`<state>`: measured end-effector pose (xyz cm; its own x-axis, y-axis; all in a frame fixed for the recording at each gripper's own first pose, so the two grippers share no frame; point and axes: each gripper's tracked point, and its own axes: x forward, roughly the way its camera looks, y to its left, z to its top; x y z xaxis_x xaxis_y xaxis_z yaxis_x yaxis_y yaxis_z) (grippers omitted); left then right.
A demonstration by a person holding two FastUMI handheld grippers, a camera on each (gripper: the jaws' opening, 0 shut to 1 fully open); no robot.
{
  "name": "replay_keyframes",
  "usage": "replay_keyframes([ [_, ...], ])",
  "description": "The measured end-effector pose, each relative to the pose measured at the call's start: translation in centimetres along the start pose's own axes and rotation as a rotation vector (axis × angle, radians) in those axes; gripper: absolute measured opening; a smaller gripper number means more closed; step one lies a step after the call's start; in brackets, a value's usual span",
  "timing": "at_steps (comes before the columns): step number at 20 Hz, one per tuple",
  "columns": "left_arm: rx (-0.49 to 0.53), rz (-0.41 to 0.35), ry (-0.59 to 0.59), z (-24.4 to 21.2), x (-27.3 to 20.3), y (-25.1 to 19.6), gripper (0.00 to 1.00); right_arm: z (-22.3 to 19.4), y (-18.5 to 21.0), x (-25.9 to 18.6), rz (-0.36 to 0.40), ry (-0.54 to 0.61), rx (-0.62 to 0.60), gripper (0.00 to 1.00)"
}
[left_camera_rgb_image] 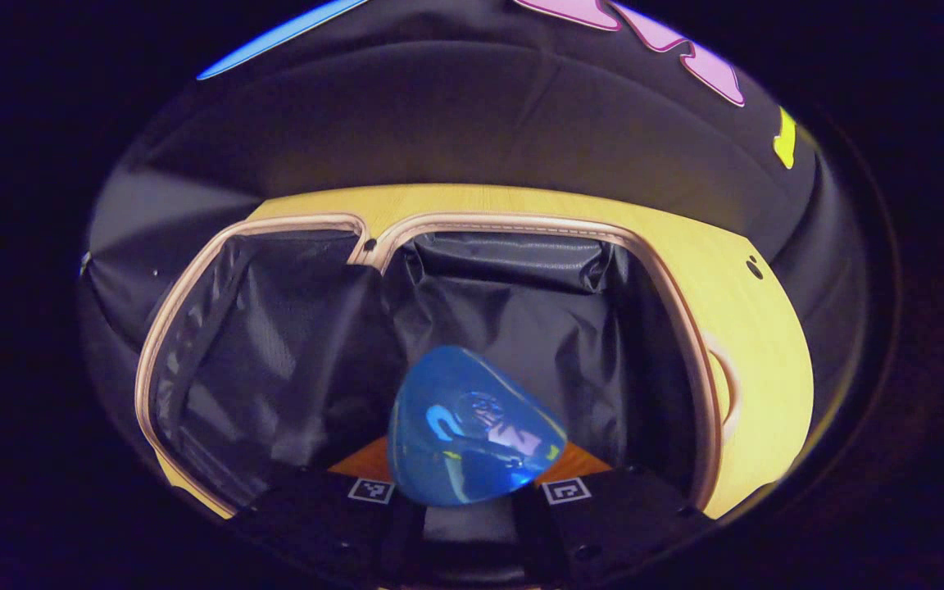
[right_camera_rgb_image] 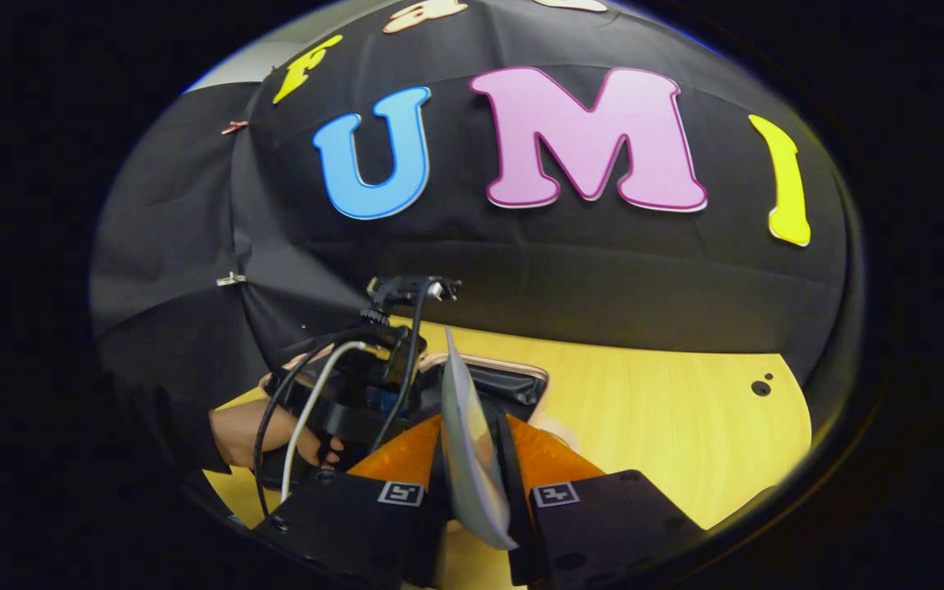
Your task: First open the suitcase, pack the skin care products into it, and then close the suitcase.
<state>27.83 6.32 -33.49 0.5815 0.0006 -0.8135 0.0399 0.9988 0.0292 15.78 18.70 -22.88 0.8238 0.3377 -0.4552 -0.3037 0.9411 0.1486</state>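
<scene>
Left tongs (left_camera_rgb_image: 462, 492) pinch a blue bottle (left_camera_rgb_image: 468, 430) over the open suitcase (left_camera_rgb_image: 521, 328); right tongs (right_camera_rgb_image: 476, 492) pinch a flat packet (right_camera_rgb_image: 468, 442), both not yet packed.

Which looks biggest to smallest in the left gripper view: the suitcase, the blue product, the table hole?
1. Suitcase, open, widest by far.
2. Blue product, in the left gripper; nearness to the camera enlarges it.
3. Table hole, a small dot.
</scene>
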Motion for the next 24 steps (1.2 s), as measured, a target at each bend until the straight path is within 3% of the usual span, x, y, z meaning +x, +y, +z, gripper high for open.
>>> replay_keyframes([
  [5,0.008,0.033,0.096,0.6,2.2,0.0,0.50,0.0,-2.1,0.5,-0.034,0.024,0.040,0.33],
  [7,-0.008,0.036,0.098,0.5,2.5,-0.1,0.46,0.0,-2.3,0.7,-0.032,0.033,0.043,0.33],
  [8,-0.018,0.039,0.099,0.6,2.5,-0.1,0.52,0.1,-2.3,0.9,-0.033,0.035,0.042,0.33],
  [10,-0.048,0.050,0.050,1.2,1.2,0.4,0.53,0.4,-2.2,1.3,-0.033,0.034,0.044,0.33],
  [11,-0.078,0.039,-0.013,2.4,-0.3,0.4,0.52,0.5,-1.9,1.4,-0.029,0.038,0.057,0.33],
  [13,-0.147,0.020,-0.173,4.6,-5.3,1.6,0.64,0.7,-1.4,2.2,-0.024,0.053,0.079,0.33],
  [14,-0.170,0.048,-0.248,5.3,-8.0,3.2,0.87,0.6,-1.0,2.8,-0.030,0.067,0.096,0.33],
  [15,-0.185,0.079,-0.330,5.4,-10.6,5.3,1.00,0.4,-0.2,3.7,-0.025,0.084,0.115,0.33],
  [16,-0.199,0.106,-0.396,5.4,-13.3,7.5,0.95,0.0,0.5,4.9,-0.029,0.098,0.120,0.33],
  [19,-0.220,0.165,-0.442,1.7,-20.8,12.1,0.96,-2.2,2.5,8.7,-0.049,0.173,0.109,0.33],
  [21,-0.225,0.161,-0.443,-1.1,-23.6,13.2,0.96,-4.1,3.6,11.3,-0.064,0.244,0.152,0.33],
  [24,-0.218,0.161,-0.423,-5.0,-26.1,14.0,0.96,-8.0,3.2,14.3,-0.151,0.359,0.143,0.33],
])
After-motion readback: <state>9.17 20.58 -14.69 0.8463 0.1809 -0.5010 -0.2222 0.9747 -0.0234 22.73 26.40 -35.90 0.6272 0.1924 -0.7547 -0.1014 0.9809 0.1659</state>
